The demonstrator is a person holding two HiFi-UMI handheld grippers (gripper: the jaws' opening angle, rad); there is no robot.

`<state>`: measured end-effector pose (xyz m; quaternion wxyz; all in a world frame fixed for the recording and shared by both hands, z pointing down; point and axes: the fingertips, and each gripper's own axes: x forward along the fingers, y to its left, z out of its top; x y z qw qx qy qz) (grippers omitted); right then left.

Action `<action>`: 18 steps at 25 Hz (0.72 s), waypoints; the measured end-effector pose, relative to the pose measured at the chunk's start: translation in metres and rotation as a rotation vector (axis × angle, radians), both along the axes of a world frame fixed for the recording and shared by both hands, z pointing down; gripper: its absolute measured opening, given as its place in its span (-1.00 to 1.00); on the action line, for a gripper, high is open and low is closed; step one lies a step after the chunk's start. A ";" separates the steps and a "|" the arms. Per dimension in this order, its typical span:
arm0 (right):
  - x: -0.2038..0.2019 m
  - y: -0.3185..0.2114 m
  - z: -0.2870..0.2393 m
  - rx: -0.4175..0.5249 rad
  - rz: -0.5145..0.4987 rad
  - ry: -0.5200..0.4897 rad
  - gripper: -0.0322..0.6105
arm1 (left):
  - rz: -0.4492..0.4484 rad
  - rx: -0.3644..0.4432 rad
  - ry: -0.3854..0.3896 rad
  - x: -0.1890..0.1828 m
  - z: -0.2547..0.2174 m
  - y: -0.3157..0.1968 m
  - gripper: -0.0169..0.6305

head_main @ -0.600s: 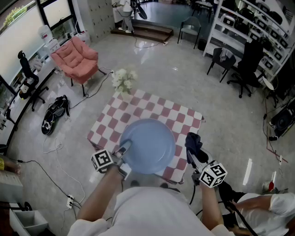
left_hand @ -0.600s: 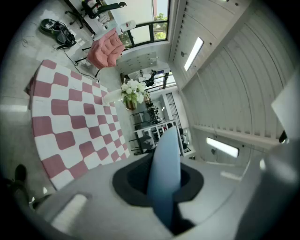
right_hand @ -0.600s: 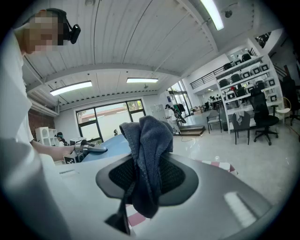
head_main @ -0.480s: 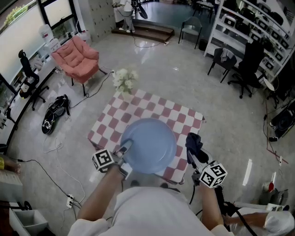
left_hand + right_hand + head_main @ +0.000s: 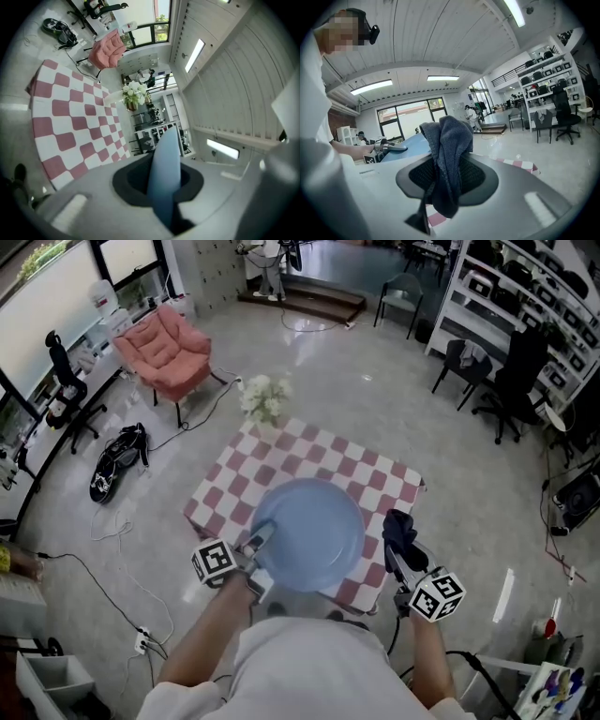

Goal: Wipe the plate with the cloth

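A round blue plate (image 5: 307, 532) is held above the near side of the checkered table (image 5: 291, 460). My left gripper (image 5: 257, 542) is shut on the plate's near-left rim. In the left gripper view the plate (image 5: 165, 176) stands edge-on between the jaws of that gripper (image 5: 164, 187). My right gripper (image 5: 398, 545) hangs just right of the plate, apart from it, shut on a bunched dark blue cloth (image 5: 397, 530). In the right gripper view the cloth (image 5: 447, 164) fills the gap between that gripper's (image 5: 446, 176) jaws, with the plate (image 5: 412, 145) behind at left.
A bunch of white flowers (image 5: 263, 397) stands at the table's far-left corner. A pink armchair (image 5: 165, 352) sits on the floor at far left. Black office chairs (image 5: 497, 381) and shelving stand at far right. Cables and a bag (image 5: 114, 470) lie on the floor left of the table.
Plate, cloth and both grippers keep the same hold and relation to each other. The head view has shifted slightly, so the scene sits a little lower and to the right in it.
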<state>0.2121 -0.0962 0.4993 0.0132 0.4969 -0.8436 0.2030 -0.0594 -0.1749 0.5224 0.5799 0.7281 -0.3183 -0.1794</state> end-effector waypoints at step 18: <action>-0.016 -0.020 -0.008 -0.002 -0.110 0.007 -0.49 | -0.008 0.038 -0.049 0.003 -0.004 0.004 -0.83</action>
